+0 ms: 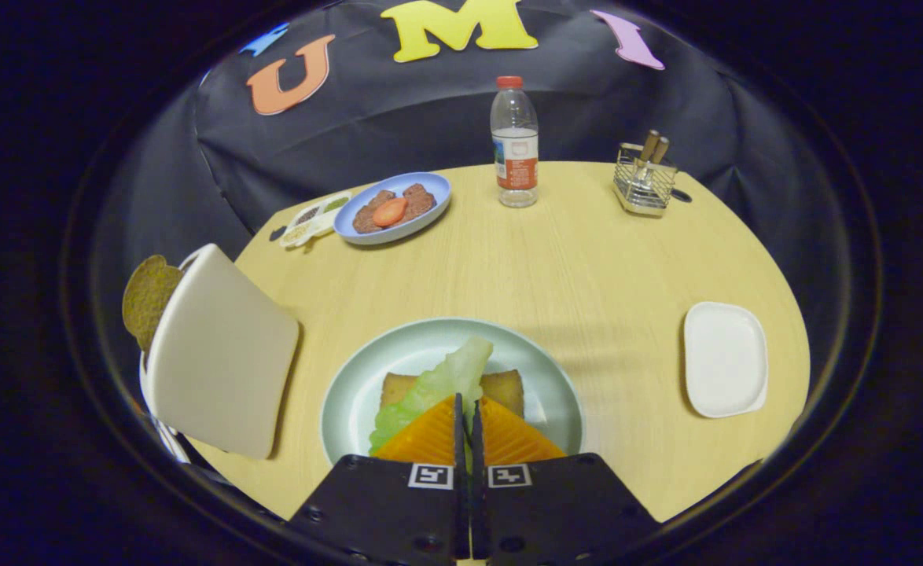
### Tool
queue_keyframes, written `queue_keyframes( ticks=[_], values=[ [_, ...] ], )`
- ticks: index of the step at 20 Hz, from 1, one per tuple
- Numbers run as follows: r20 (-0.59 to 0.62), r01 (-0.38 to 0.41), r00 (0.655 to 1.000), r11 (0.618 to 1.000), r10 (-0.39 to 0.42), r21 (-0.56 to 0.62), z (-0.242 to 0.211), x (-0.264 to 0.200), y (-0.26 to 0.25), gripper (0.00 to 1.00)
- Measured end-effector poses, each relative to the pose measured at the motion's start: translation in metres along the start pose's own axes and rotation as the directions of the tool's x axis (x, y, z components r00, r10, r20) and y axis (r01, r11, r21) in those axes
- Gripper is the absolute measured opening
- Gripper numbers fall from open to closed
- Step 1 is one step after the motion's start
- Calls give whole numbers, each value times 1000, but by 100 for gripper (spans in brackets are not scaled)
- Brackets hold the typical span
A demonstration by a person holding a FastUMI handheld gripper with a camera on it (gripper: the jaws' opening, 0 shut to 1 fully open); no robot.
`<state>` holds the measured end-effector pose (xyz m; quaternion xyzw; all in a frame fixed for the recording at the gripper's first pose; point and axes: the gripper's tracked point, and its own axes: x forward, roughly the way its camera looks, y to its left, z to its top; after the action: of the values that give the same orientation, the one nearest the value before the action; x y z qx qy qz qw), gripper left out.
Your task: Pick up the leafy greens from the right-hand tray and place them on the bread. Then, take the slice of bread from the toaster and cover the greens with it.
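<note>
While the pale green, ruffled lettuce leaf [438,385] hangs over the brown slice of bread [501,387] on the round pale-green plate [359,385], the hand-held gripper [465,417] has its orange ribbed fingers [430,436] drawn nearly together, and they appear to pinch the leaf's near end. It looks light, limp and easily torn, so a gentle hold near the thicker pale rib would likely serve best. To the left stands a cream-coloured toaster [222,350] with a dark toasted slice [147,295] poking out behind it. On the pale wooden counter [587,259], well to the right, lies a white square tray [725,358]; beyond are a blue plate of food [393,208], a clear plastic bottle [515,153] and a wire utensil basket [645,182].
</note>
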<state>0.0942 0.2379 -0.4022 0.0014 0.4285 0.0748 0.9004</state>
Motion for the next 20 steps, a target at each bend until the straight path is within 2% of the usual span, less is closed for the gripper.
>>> queue_keyframes(
  ticks=[6, 7, 9, 14, 15, 18, 20],
  values=[
    [41, 10, 999, 996, -6, -88, 20, 2, 14, 1],
    [46, 14, 999, 994, -9, -109, 25, -1, 16, 8],
    [58, 60, 997, 988, -52, -145, 30, -3, 12, 33],
    [138, 90, 988, 975, -63, -203, 51, -40, 36, 80],
    [165, 97, 984, 973, -63, -208, 57, -48, 45, 97],
    [248, 129, 966, 971, -78, -200, 77, -81, 70, 96],
    [282, 92, 959, 979, -38, -180, 89, -101, 101, 96]
  ],
)
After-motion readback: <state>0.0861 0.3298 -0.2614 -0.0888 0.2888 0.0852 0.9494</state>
